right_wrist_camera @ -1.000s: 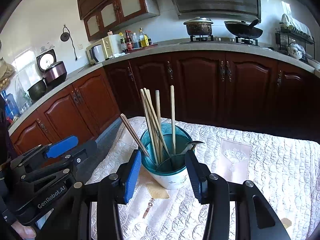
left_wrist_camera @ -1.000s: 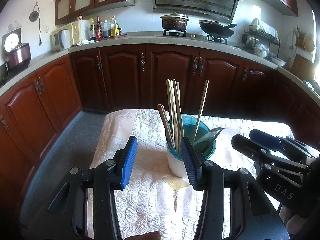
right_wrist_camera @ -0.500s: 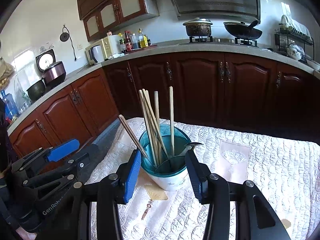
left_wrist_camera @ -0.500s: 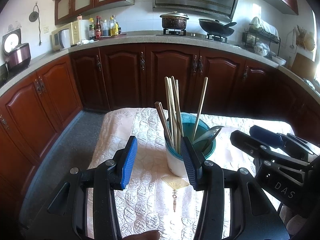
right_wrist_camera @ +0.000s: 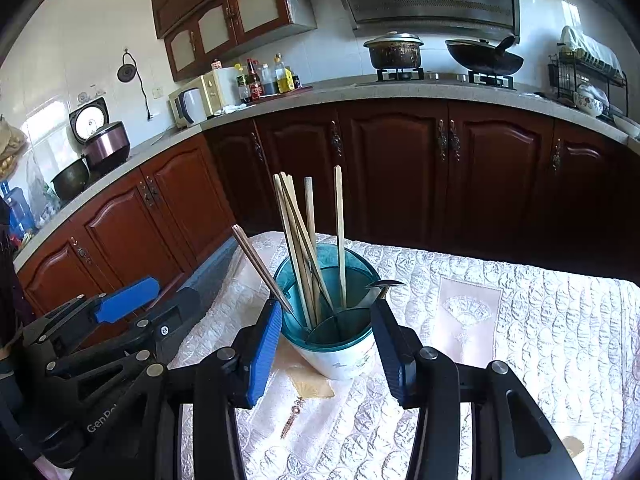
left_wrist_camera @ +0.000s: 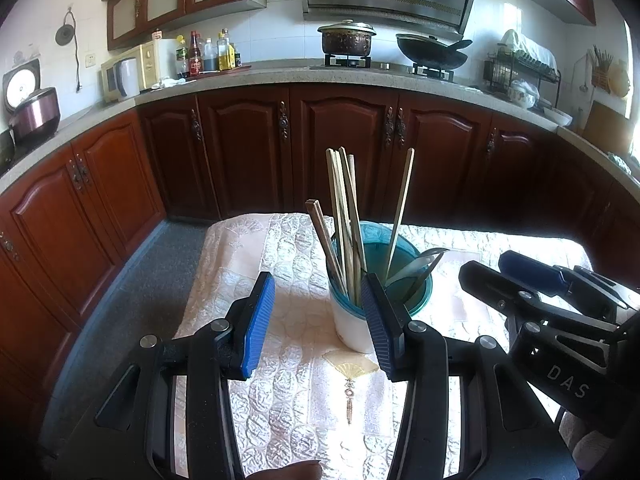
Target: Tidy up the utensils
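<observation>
My left claw (left_wrist_camera: pixel 318 320) and right claw (right_wrist_camera: pixel 326 342) both hang apart and empty above the table (right_wrist_camera: pixel 540 320). Chopsticks (right_wrist_camera: pixel 300 240) and a spoon (right_wrist_camera: pixel 384 286) stand in the teal holder (right_wrist_camera: pixel 332 344) just ahead.

"DAS" on right gripper (left_wrist_camera: pixel 520 276) ("GenRo…" on left gripper (right_wrist_camera: pixel 132 304))

Each camera sits just behind its own hand-held gripper, looking forward and somewhat downward along the two blue-padded fingers. The left view looks past the left hand-held gripper (left_wrist_camera: pixel 318 320) with the white cup with a teal rim holding wooden chopsticks (left_wrist_camera: pixel 376 276) close ahead, toward its right finger. The right view looks past the right hand-held gripper (right_wrist_camera: pixel 326 344) with the same cup (right_wrist_camera: pixel 332 320) near and centred between its fingers. Both views share the quilted cream cloth (left_wrist_camera: pixel 288 248) (right_wrist_camera: pixel 540 320), the dark wooden cabinets (left_wrist_camera: pixel 340 148) (right_wrist_camera: pixel 400 168) beyond, and each other's gripper at the frame edge.
</observation>
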Tool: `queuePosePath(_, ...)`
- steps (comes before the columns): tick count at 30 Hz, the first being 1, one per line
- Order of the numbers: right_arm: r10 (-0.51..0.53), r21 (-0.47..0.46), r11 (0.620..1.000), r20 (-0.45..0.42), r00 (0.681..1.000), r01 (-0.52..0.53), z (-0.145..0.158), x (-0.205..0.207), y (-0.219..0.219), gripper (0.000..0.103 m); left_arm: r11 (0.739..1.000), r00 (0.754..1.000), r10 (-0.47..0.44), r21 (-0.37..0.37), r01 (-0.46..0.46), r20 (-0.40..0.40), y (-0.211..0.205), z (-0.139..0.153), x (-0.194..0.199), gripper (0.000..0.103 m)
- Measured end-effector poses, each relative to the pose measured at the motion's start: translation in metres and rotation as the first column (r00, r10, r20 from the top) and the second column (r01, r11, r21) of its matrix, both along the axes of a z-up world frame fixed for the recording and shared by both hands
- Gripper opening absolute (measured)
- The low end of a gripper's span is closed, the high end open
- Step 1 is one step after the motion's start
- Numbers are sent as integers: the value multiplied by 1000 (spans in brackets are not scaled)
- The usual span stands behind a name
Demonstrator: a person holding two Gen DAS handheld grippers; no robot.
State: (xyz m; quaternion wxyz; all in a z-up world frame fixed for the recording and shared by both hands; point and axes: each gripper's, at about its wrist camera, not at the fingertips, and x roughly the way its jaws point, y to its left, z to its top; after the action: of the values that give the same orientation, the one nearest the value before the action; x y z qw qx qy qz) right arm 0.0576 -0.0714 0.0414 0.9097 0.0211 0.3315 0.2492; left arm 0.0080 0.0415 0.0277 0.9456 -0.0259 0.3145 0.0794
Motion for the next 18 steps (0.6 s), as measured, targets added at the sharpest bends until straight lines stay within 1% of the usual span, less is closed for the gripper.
queuePosePath(18, 5, -5, 1000, -5, 1000, -5, -2, 2, 2, 45, 1000, 1000, -3, 0, 3, -1, -2, -1, 1, 44)
